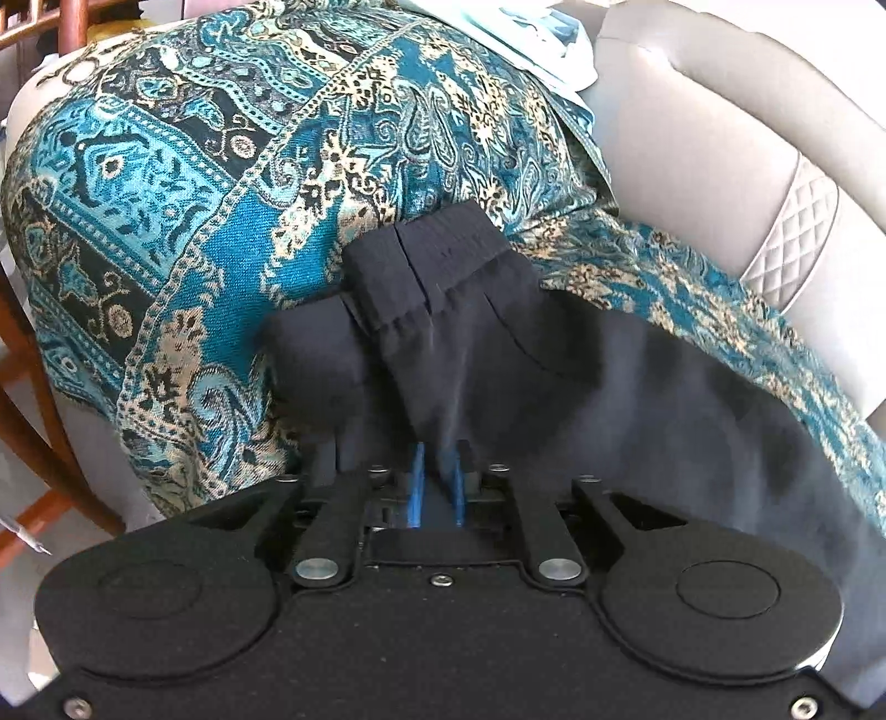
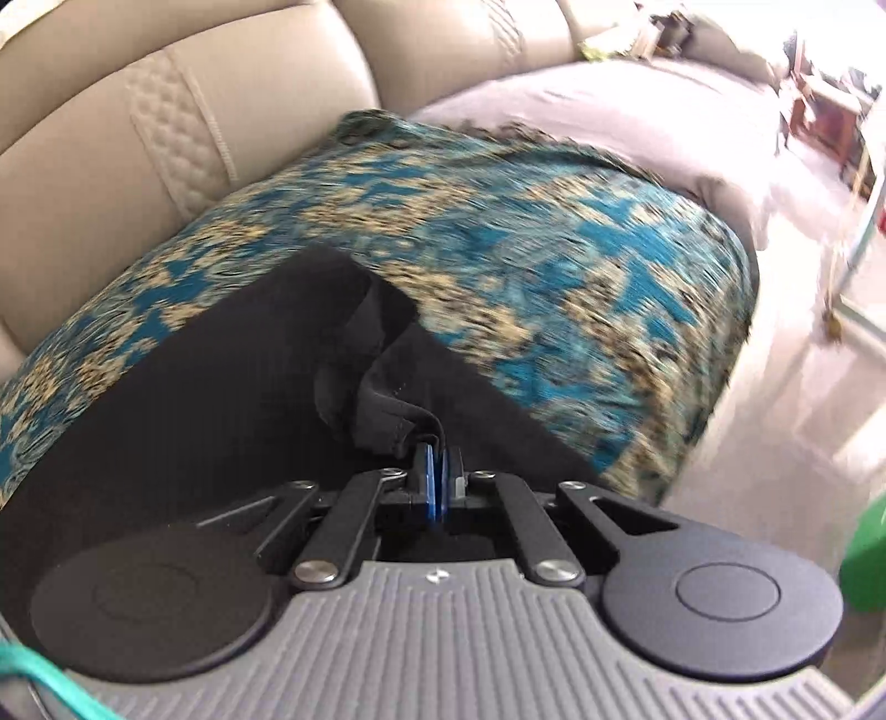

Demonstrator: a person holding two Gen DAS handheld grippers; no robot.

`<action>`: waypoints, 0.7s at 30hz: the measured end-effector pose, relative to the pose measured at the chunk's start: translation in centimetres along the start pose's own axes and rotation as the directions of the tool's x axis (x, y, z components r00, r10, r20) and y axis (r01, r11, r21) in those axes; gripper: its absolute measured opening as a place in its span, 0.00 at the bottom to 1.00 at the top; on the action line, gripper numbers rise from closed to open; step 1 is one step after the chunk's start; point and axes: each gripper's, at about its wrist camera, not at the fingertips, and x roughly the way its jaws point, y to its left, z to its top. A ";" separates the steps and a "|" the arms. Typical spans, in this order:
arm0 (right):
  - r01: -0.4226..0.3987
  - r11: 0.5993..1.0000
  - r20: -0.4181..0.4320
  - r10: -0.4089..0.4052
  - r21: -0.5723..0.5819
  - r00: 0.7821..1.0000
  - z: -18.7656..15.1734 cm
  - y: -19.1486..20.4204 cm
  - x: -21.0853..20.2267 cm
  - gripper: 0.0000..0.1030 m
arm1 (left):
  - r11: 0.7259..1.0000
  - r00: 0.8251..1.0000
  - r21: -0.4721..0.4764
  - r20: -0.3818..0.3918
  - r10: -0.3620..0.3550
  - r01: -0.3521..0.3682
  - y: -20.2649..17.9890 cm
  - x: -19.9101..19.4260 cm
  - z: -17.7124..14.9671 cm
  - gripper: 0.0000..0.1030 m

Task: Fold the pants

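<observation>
My left claw (image 1: 437, 476) is pinched on dark cloth just below the waistband (image 1: 437, 266), while my right claw (image 2: 440, 476) clamps a hem, so both ends lift together; the pants (image 1: 581, 376) sag over the patterned throw (image 1: 194, 194) on the sofa (image 1: 747, 138), mid-fold I reckon

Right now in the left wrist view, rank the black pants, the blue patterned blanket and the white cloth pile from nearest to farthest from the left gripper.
1. black pants, clamped in the left gripper
2. blue patterned blanket, beyond and left
3. white cloth pile, top, farthest
</observation>
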 end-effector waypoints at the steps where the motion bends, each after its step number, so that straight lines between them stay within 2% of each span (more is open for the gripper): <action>1: -0.001 1.000 -0.009 0.001 0.015 1.000 -0.1 -0.5 0.2 0.05 | 1.000 1.000 -0.005 -0.002 0.004 -0.004 0.1 0.1 0.2 0.22; 4: 0.003 1.000 -0.014 -0.003 0.029 1.000 -0.5 -1.2 0.4 0.05 | 0.999 1.000 -0.038 -0.010 0.011 -0.011 0.5 0.3 0.9 0.30; 7: 0.001 1.000 0.012 -0.001 0.002 1.000 -0.6 -0.9 0.4 0.05 | 0.998 1.000 -0.059 -0.026 -0.011 0.009 1.2 0.4 1.4 0.35; 11: 0.023 1.000 0.013 -0.022 -0.022 1.000 -0.4 -0.6 0.5 0.07 | 0.996 0.997 -0.065 -0.046 -0.065 0.062 1.9 0.5 1.9 0.36; 13: 0.042 0.999 0.009 -0.042 -0.022 0.999 -0.3 -0.4 0.4 0.10 | 0.992 0.993 -0.075 -0.058 -0.103 0.099 2.2 0.7 2.1 0.37; 14: 0.062 0.998 0.010 -0.062 -0.031 0.998 -0.2 -0.1 0.3 0.17 | 0.991 0.991 -0.082 -0.063 -0.115 0.109 2.3 0.8 2.1 0.38; 15: 0.077 0.996 0.010 -0.077 -0.048 0.997 -0.2 0.2 0.1 0.35 | 0.990 0.991 -0.088 -0.066 -0.117 0.111 2.3 1.0 2.1 0.39; 18: 0.062 0.986 0.037 -0.057 -0.156 0.998 -0.7 2.0 -1.4 0.57 | 0.991 0.993 -0.097 -0.067 -0.096 0.089 2.1 1.9 2.3 0.41; 21: -0.027 0.958 0.110 0.061 -0.287 0.992 -2.3 4.7 -4.5 0.63 | 0.989 0.993 -0.118 -0.068 -0.097 0.089 1.8 2.8 2.6 0.42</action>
